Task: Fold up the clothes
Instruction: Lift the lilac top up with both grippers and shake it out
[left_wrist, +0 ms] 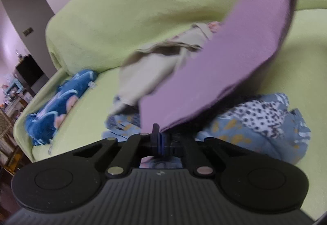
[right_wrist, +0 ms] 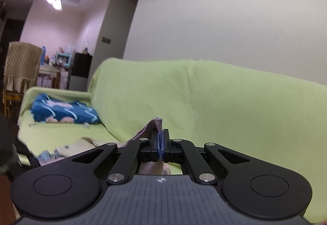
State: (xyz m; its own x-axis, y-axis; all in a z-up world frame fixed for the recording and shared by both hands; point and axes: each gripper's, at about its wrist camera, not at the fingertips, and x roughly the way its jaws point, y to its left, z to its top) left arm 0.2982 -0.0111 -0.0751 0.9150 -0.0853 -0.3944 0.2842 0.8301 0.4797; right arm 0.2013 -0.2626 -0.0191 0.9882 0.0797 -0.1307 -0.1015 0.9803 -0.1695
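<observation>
Purple cloth point(left_wrist: 235, 61): soft, light, limp; hung stretched above the sofa point(left_wrist: 122, 10) and its clothes pile point(left_wrist: 255, 123). Left gripper point(left_wrist: 157, 135) clamped one edge, right gripper point(right_wrist: 160, 143) another. Best held at corners; thin fabric could slip.

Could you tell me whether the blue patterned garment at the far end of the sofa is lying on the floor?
No, the blue patterned garment lies on the seat of the green-covered sofa, near its armrest.
</observation>
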